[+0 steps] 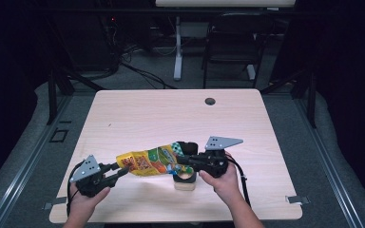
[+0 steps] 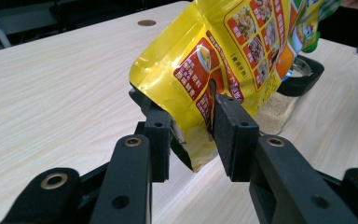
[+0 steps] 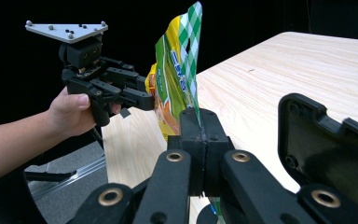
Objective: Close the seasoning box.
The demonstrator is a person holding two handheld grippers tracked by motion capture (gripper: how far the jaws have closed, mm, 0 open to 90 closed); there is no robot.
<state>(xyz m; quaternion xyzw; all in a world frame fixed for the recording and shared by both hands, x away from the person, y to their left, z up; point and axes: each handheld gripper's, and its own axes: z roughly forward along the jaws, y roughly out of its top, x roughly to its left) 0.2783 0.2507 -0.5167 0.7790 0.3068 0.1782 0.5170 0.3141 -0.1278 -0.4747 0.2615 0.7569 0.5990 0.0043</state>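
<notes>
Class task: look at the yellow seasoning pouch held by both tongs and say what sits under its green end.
Under the pouch stands a clear container with a black lid rim, holding pale granules. The pouch covers most of its opening.

Pouch (image 1: 149, 162) slung between left tongs (image 1: 121, 172) and right tongs (image 1: 183, 160), above jar (image 1: 185, 180) on table (image 1: 171, 114)

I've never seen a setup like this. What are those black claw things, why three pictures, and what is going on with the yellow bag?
A person holds two hand-operated grippers. The high view looks down on the wooden table; the other two cameras ride on the grippers, looking along their black jaws. The left gripper pinches one end of a yellow food pouch; the right gripper pinches the other end. Together they hold it tilted over a clear container with a black hinged lid, standing on the table with pale grainy contents.
</notes>
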